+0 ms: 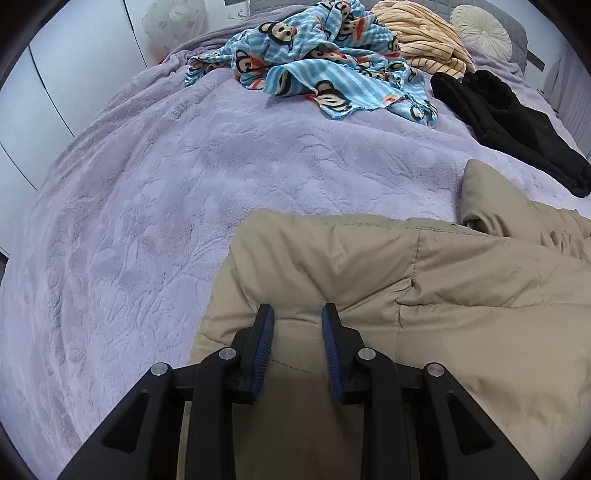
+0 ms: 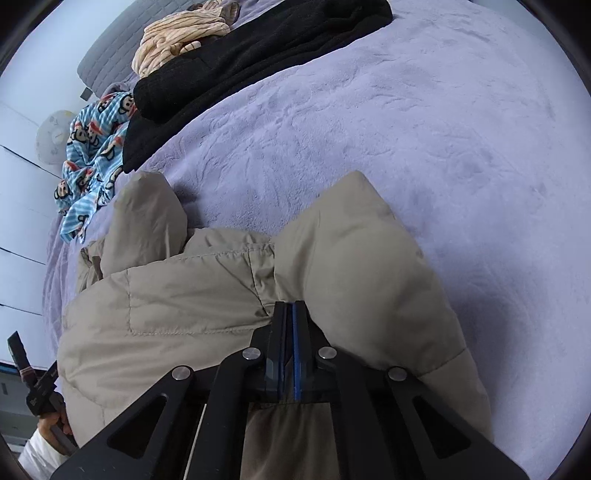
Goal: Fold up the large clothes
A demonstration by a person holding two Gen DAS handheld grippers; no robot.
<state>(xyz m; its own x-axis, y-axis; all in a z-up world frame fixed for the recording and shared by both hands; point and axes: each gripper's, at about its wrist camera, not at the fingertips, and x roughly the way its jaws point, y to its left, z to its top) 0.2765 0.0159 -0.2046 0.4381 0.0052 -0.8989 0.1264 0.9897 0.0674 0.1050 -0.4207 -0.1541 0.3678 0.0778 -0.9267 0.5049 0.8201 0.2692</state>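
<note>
A puffy beige jacket lies on the purple bed cover. In the left wrist view it fills the lower right. My left gripper points down onto its near-left part. Its jaws stand partly open, the tips sink into the padding, and a bulge of fabric rises between them. In the right wrist view the jacket shows two raised lobes. My right gripper is shut, its tips pushed into the crease beside the right lobe. I see no fabric between its blue pads.
At the far end of the bed lie a blue monkey-print cloth, a cream striped garment, a black garment and a round cushion. White cupboard doors stand to the left. A person's hand holds a black handle at the lower left.
</note>
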